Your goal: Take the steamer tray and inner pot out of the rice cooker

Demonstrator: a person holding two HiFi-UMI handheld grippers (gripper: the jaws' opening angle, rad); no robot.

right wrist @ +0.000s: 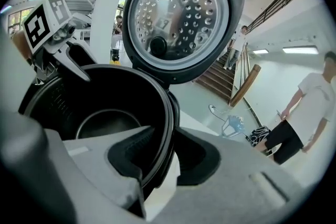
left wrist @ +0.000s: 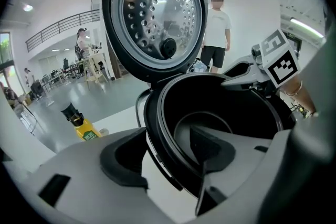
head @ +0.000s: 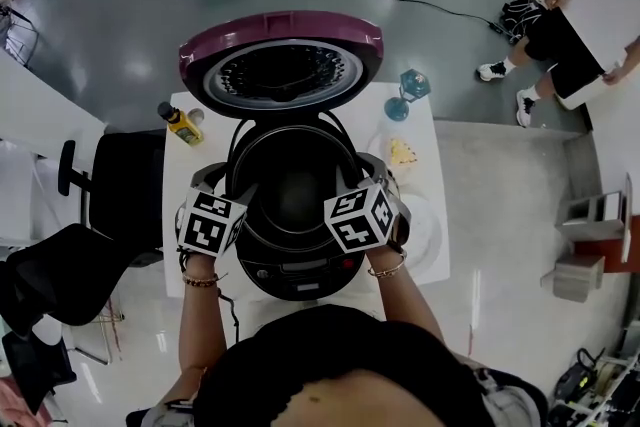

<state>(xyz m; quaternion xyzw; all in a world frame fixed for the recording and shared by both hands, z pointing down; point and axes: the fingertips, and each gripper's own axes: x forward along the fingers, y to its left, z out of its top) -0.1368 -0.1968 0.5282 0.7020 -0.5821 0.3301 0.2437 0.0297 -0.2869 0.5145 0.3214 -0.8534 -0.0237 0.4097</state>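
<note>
The black rice cooker (head: 296,271) stands on a white table (head: 432,177) with its purple lid (head: 281,61) raised. Its dark inner pot (head: 290,187) looks empty; I see no tray inside it. My left gripper (head: 232,183) straddles the pot's left rim (left wrist: 160,128), one pad inside and one outside, with a gap showing beside the outer pad, so it is open. My right gripper (head: 362,177) straddles the right rim (right wrist: 167,113), and both pads (right wrist: 131,157) lie against it. A pale round dish (head: 427,233), possibly the steamer tray, lies right of the cooker.
A yellow bottle (head: 182,125) stands at the table's back left, a blue stemmed glass (head: 406,93) at the back right, with a yellowish item (head: 402,155) nearer. Black chairs (head: 120,190) crowd the left side. A person (head: 572,33) stands far right, beside a floor cable (head: 430,7).
</note>
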